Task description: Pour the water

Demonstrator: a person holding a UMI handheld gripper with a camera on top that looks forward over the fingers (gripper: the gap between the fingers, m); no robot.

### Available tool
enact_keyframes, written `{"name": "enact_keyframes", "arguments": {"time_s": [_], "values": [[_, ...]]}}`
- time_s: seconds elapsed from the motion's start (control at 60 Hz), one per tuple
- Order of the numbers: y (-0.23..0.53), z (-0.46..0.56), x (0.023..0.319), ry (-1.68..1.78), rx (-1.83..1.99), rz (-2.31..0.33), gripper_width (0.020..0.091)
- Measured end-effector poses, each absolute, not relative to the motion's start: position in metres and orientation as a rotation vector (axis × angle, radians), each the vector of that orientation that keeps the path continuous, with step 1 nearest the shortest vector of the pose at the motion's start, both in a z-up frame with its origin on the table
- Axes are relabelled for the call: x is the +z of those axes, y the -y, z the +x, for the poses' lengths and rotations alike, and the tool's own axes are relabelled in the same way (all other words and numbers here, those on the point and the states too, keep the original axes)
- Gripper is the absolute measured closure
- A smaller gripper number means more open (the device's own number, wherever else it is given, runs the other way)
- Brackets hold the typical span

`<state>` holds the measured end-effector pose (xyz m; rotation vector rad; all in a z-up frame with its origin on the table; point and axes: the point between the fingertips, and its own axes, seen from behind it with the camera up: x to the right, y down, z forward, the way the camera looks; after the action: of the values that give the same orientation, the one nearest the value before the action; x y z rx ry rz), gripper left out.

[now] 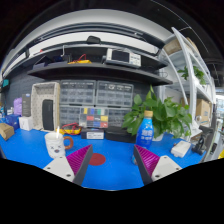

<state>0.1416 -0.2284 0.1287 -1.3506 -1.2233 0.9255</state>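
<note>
Ahead, one bottle (146,130), open tool (113,168).

Gripper (113,166): fingers (68,167) spread wide apart, level, pointing forward; magenta pads face inward; nothing held between them.

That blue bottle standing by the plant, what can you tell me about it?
The blue bottle stands upright on the blue tabletop, just in front of the leafy green plant. It looks like translucent blue plastic, with a white cap and a pale label across its middle. Whether it holds water cannot be told. Nothing grips it: the tongs are open and empty, and the bottle sits beyond them, past the right-hand finger.
</note>
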Motion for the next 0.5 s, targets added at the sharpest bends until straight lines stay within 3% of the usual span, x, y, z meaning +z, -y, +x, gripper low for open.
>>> {"name": "enact_keyframes", "arguments": {"time_s": [0.133, 0.15, 0.233, 0.5], "values": [[0.184, 0.146, 0.128, 1.165, 0.933, -1.341, 0.0256], [0.205, 0.133, 0.139, 1.157, 0.938, -1.339, 0.0255], [0.149, 0.136, 0.131, 1.139, 0.955, -1.312, 0.0256], [0.095, 0.070, 0.115, 1.202, 0.963, -1.283, 0.0260]]}}
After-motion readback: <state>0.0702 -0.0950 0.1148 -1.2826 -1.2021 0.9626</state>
